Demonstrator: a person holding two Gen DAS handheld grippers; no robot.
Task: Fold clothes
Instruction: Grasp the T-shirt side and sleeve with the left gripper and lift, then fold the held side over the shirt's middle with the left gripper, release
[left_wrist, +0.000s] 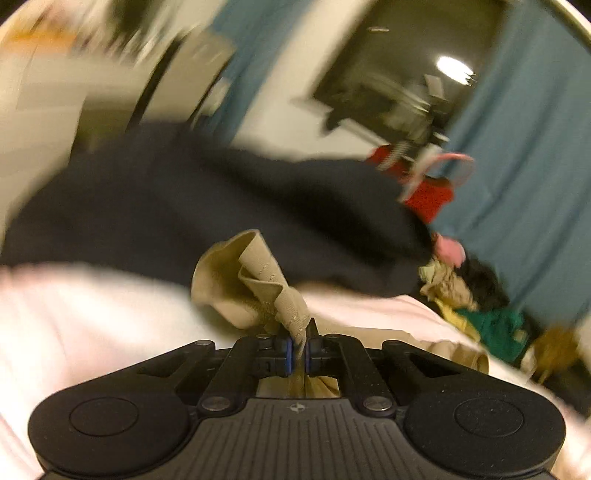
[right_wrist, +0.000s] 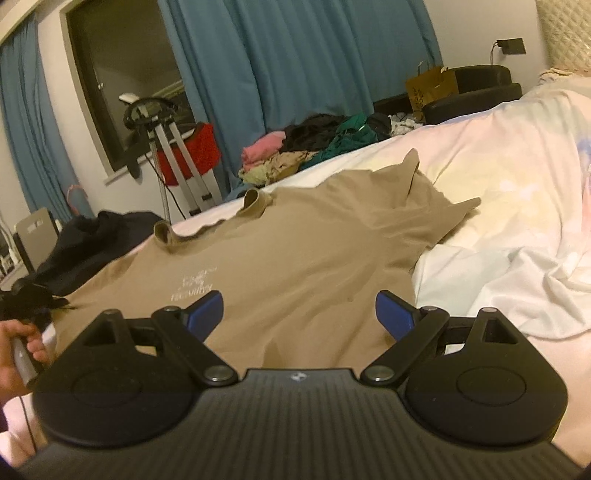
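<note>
Tan cotton, that's the T-shirt, spread chest-up on the pale bed sheet, collar toward the heap of clothes at the sheet's far edge. My left gripper is pinched tight on a bunched hem or sleeve edge of it, I can't tell which. My right gripper hovers over the shirt's lower half, jaws wide apart, holding nothing. Risk, I reckon: with only one side gripped, a pull drags the whole shirt askew and wrinkles it.
</note>
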